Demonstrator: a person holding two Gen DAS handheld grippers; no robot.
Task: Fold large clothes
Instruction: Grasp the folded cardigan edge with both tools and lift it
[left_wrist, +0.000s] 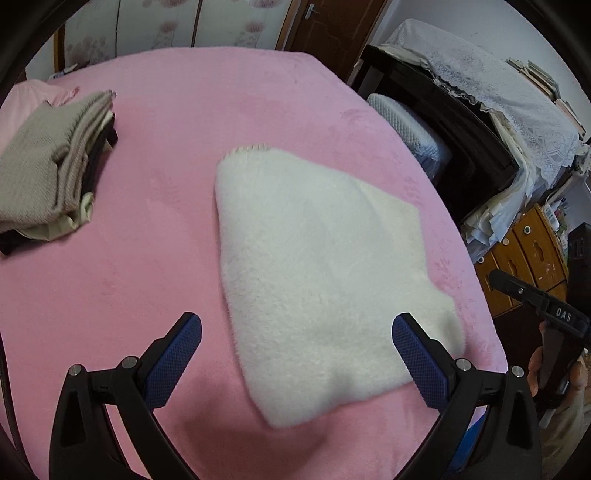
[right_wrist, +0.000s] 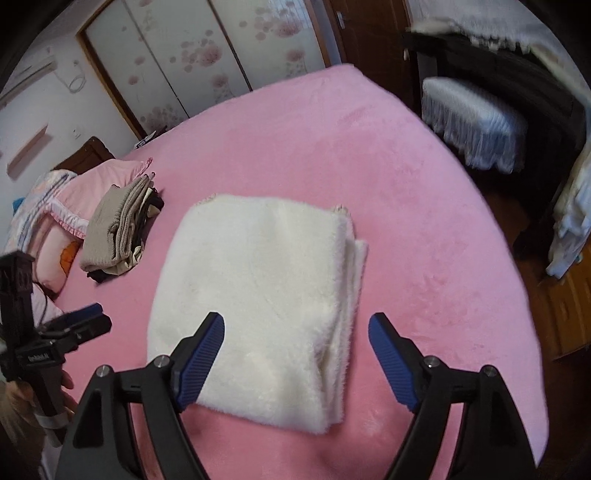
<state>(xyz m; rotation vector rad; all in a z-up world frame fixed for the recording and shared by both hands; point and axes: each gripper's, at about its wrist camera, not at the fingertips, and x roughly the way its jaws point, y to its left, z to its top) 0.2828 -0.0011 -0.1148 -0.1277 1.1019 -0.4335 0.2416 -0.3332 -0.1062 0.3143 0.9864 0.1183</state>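
Left gripper (left_wrist: 297, 332) and right gripper (right_wrist: 297, 328), both with ribbed blue pads, are hovering spread wide and gripping nothing. Just beyond them a fluffy white garment (right_wrist: 255, 291), folded into a thick rectangle with layered edges showing at its right side, is lying on the pink plush bedspread (left_wrist: 155, 258). Farther left, a stack of folded clothes (left_wrist: 48, 173) topped by beige knit is sitting, its lower layers partly hidden
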